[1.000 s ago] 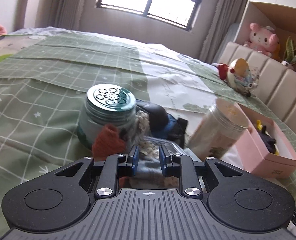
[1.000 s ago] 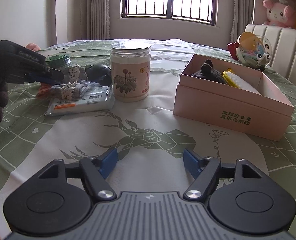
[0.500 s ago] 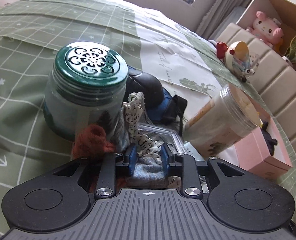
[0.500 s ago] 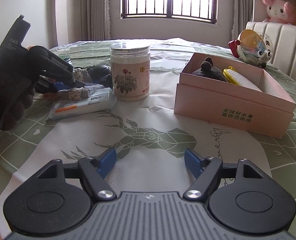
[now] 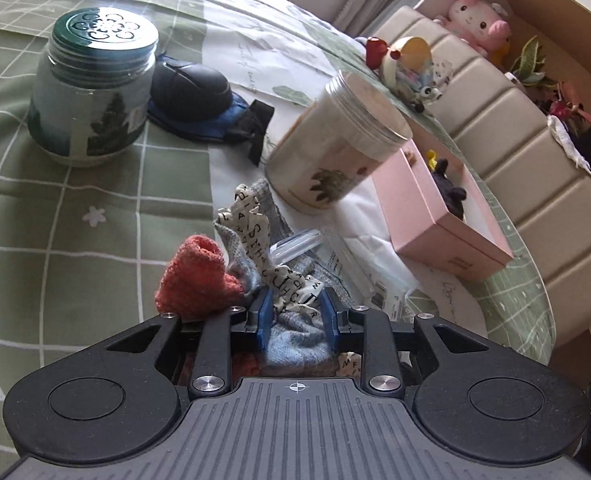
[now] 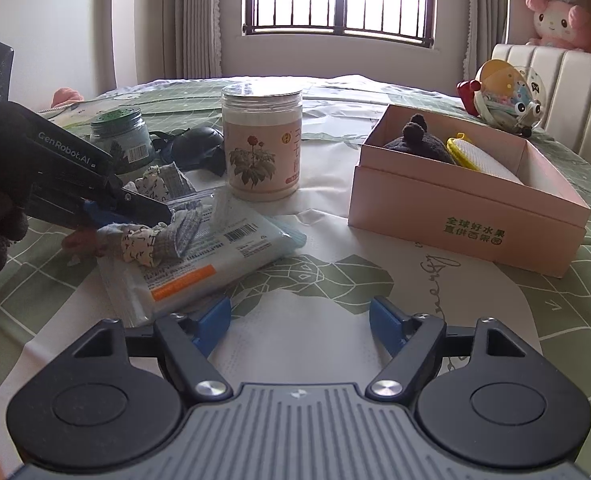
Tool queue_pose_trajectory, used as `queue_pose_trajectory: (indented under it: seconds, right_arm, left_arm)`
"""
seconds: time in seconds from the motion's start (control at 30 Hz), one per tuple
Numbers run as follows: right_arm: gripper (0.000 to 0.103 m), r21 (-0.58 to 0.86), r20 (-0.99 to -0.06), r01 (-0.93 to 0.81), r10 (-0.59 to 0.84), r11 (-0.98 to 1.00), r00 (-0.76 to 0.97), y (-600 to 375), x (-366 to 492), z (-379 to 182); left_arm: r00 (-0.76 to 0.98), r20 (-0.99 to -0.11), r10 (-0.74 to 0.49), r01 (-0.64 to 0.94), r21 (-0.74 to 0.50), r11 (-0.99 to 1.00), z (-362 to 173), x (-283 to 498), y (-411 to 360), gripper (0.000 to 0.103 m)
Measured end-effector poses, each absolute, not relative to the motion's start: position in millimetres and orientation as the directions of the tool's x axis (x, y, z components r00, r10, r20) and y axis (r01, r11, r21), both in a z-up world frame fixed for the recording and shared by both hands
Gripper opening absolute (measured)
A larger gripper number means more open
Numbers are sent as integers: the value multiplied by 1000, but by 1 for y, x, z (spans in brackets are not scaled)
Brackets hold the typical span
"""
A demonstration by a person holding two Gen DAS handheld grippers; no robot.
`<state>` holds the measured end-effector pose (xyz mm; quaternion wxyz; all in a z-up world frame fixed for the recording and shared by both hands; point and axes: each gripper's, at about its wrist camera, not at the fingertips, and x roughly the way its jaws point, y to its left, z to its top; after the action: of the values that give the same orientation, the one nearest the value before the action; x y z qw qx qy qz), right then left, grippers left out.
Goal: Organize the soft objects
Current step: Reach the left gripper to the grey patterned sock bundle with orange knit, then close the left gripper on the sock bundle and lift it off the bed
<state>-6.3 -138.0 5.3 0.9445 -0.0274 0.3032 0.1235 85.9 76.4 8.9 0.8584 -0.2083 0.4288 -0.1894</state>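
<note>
Tilted lower than a second ago, the left gripper pinches the sock bundle above the wipes pack; right gripper waits spread. Next: carry it to the pink box.

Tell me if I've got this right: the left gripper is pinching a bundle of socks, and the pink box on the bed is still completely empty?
Not quite. The left gripper does pinch the bundle of socks, but the pink box is not empty: the right wrist view shows a dark plush toy and a yellow-edged pouch already inside it.
</note>
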Motion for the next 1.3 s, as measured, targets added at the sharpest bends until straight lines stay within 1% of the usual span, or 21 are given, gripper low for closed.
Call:
queue_pose_trajectory:
  seconds: [0.07,0.13,0.23,0.27,0.33,0.43,0.6,0.67,0.77,0.8,0.9,0.97,1.03,1.13,1.2,1.3]
  right_arm:
    - [78,28,-582,-249,218,968,784,-139,-6,5]
    - [78,33,-582,-248,220,968,783,-140,-5,5]
    - [79,36,-582,-246,220,969,783,-140,-5,5]
    - [79,35,-582,-245,219,969,783,-140,-5,5]
    - [79,37,-581,-244,219,969,783,-140,-6,5]
    - [79,41,-580,-242,220,969,784,-141,-6,4]
    - [80,42,-581,-242,221,969,783,-141,-6,4]
    - [80,44,-581,-242,222,969,783,-141,-6,4]
    - [80,47,-581,-242,224,969,783,-141,-6,4]
    - [80,47,-581,-242,224,969,783,-141,-6,4]
    - [80,49,-581,-242,225,969,783,-142,-6,4]
    - [80,54,-578,-242,228,969,784,-143,-7,4]
    - [81,60,-577,-241,231,969,783,-144,-7,4]
    - [81,58,-578,-241,229,969,784,-143,-7,4]
    - [81,58,-577,-240,229,969,784,-143,-7,4]
    - [81,63,-576,-239,231,969,785,-143,-8,4]
  left_arm:
    - [562,-666,-491,177,-483,858,13,79,70,29]
    - [590,-668,-452,209,-415,886,19,71,64,29]
    - [653,-672,-350,251,-244,937,27,57,54,29]
    - [668,-677,-310,252,-187,950,28,55,53,31]
    - [679,-693,-241,236,-105,966,28,53,54,32]
    - [691,-705,-163,202,-29,979,30,50,62,29]
    - [665,-740,-105,184,25,983,31,46,75,29]
    - [656,-749,-96,176,28,984,30,41,78,29]
    - [644,-752,-138,155,-48,987,31,32,84,28]
    - [639,-752,-164,151,-86,985,31,30,87,26]
    - [615,-734,-288,166,-236,957,35,25,91,27]
    - [631,-698,-339,195,-279,940,47,19,92,27]
    - [671,-654,-348,225,-267,937,63,12,94,27]
    - [731,-607,-311,228,-213,950,80,10,101,27]
    - [742,-613,-269,184,-200,962,80,20,110,27]
    - [728,-647,-227,113,-213,970,62,40,121,27]
